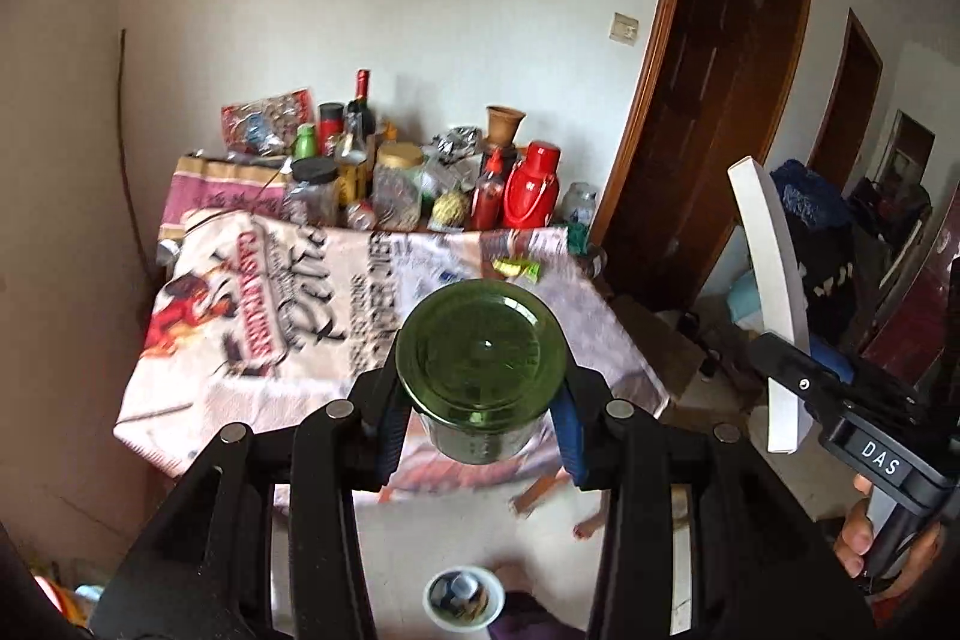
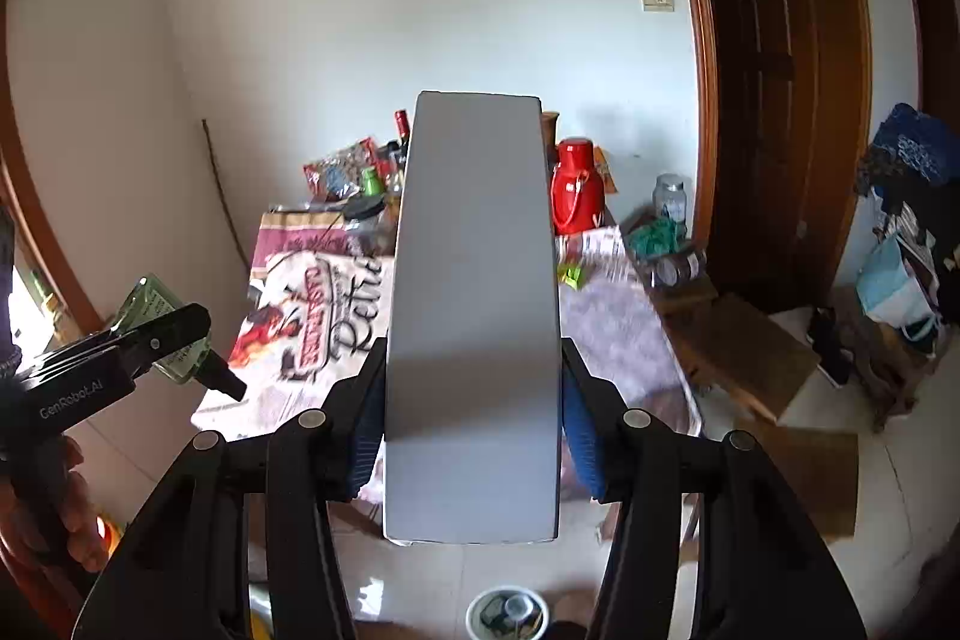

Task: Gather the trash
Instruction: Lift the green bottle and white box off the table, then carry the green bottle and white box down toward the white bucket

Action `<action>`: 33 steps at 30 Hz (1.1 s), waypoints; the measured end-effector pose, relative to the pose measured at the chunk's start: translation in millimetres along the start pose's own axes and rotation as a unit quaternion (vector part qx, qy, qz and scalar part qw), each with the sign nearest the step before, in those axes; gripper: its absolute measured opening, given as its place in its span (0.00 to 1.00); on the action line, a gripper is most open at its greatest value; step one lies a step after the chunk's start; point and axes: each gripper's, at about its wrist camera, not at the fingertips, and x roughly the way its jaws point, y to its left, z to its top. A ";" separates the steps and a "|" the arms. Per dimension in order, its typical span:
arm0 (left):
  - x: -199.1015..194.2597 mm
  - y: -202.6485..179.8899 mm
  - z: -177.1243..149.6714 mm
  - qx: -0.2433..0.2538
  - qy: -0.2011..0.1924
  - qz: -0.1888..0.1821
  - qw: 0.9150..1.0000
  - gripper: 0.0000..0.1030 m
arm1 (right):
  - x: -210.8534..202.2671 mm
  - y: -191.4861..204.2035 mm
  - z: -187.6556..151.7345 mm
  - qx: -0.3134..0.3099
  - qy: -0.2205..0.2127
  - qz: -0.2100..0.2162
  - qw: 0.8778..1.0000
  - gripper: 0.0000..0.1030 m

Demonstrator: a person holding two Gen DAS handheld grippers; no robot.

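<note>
My left gripper [image 1: 480,406] is shut on a green glass bottle [image 1: 483,352], its round base toward the camera, held in the air in front of the table; the bottle also shows in the right wrist view [image 2: 153,310]. My right gripper [image 2: 474,418] is shut on a flat white-grey box [image 2: 474,316], held upright; the box appears in the left wrist view [image 1: 774,292] at the right. A small white bin [image 1: 463,604] with scraps in it stands on the floor below both grippers, also in the right wrist view [image 2: 507,613]. A yellow-green wrapper [image 1: 516,269] lies on the table.
A table [image 1: 252,316] covered in printed cloth holds jars, bottles and a red thermos [image 1: 531,187] at its back. A dark wooden door [image 1: 708,100] is right of it. Cardboard sheets [image 2: 750,358] and bags lie on the floor at the right.
</note>
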 end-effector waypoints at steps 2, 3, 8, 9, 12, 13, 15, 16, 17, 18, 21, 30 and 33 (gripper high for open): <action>-13.8 6.1 -15.8 0.002 0.008 0.002 1.000 0.40 | -9.9 8.9 -15.0 0.004 0.009 -0.003 1.000 0.47; -21.6 9.3 -25.0 0.003 0.013 0.002 1.000 0.40 | -14.8 12.6 -22.1 0.007 0.013 -0.004 1.000 0.47; -48.8 18.2 -60.6 -0.002 0.032 -0.002 0.999 0.40 | -31.6 25.8 -48.9 0.010 0.048 -0.015 0.999 0.47; -54.3 18.1 -66.1 -0.003 0.035 -0.003 0.999 0.40 | -34.0 26.7 -51.7 0.010 0.053 -0.017 0.998 0.47; -66.6 15.2 -79.2 -0.001 0.042 -0.007 0.999 0.40 | -41.6 27.1 -61.2 0.013 0.067 -0.020 0.997 0.47; -69.5 14.2 -82.4 0.000 0.044 -0.006 0.999 0.40 | -43.6 26.2 -63.6 0.016 0.071 -0.018 0.997 0.47; -74.4 10.7 -91.4 0.003 0.049 -0.005 0.999 0.40 | -44.5 24.3 -68.0 0.012 0.079 -0.022 0.997 0.47; -75.2 9.7 -95.1 0.003 0.052 -0.006 0.999 0.40 | -45.3 23.7 -70.7 0.009 0.081 -0.023 0.996 0.47; -75.6 8.4 -99.3 0.002 0.054 -0.006 0.999 0.40 | -44.9 21.6 -73.3 0.007 0.086 -0.023 0.996 0.47; -74.7 6.9 -103.5 -0.001 0.057 -0.005 0.998 0.40 | -43.2 18.7 -76.1 0.007 0.093 -0.022 0.995 0.47; -68.0 3.3 -115.7 -0.010 0.071 0.000 0.997 0.40 | -44.3 16.6 -93.5 0.007 0.109 -0.018 0.994 0.47; -19.9 -3.5 -165.1 -0.030 0.142 0.031 0.989 0.40 | 0.5 -3.2 -141.4 -0.018 0.187 0.001 0.982 0.47; 9.8 1.9 -188.4 -0.052 0.170 0.040 0.983 0.40 | 23.4 -14.4 -163.1 -0.010 0.219 0.004 0.976 0.47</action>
